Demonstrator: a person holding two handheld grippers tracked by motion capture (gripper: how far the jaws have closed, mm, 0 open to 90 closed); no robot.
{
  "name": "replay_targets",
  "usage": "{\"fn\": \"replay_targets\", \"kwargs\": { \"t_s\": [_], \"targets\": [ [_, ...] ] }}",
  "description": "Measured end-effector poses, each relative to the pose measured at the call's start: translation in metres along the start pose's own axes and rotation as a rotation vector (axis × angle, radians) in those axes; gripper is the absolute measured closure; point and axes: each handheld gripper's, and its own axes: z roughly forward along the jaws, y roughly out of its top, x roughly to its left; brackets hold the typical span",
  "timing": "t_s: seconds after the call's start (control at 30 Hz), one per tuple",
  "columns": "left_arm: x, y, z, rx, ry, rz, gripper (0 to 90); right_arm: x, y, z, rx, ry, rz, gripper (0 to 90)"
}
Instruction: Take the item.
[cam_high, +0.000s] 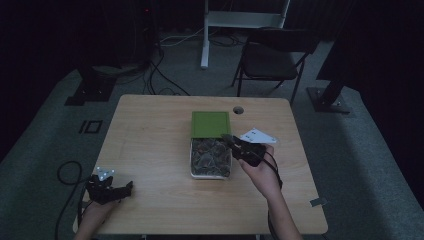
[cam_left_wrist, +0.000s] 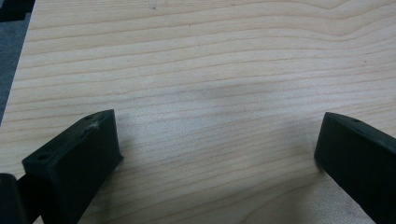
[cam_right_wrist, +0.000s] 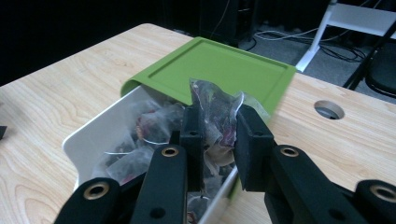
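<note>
Sachets filled the white tub (cam_high: 210, 174) that stood a little right of the bench's (cam_high: 150, 150) middle, its green lid (cam_high: 210, 123) lying flat just behind it toward the far edge and overlapping the tub's far rim. In the right gripper view the right claw (cam_right_wrist: 219, 140) was clenched on one clear sachet (cam_right_wrist: 215, 109) of dark reddish leaves, held above the heap in the tub (cam_right_wrist: 100, 128) with the lid (cam_right_wrist: 219, 65) behind it. From the high view that claw (cam_high: 234, 142) hovered over the tub's right rim, the person's hand coming in from the near edge. A round cable hole (cam_high: 238, 109) sat near the far edge, right of the lid. The left claw (cam_high: 127, 188) rested close to the near left corner, well apart from the tub; its own view showed the jaws released, spread wide over bare wood (cam_left_wrist: 201, 93) with nothing between them.
</note>
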Motion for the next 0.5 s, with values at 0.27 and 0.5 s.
{"fn": "replay_targets", "kwargs": {
  "t_s": [0.27, 0.5],
  "targets": [
    [0.000, 0.000, 0.000, 0.000, 0.000, 0.000, 0.5, -0.014, -0.002, -0.009, -0.006, -0.034, 0.010, 75.3],
    [0.000, 0.000, 0.000, -0.001, 0.000, 0.000, 0.5, -0.029, -0.007, -0.019, -0.017, -0.074, 0.021, 75.3]
  ]
}}
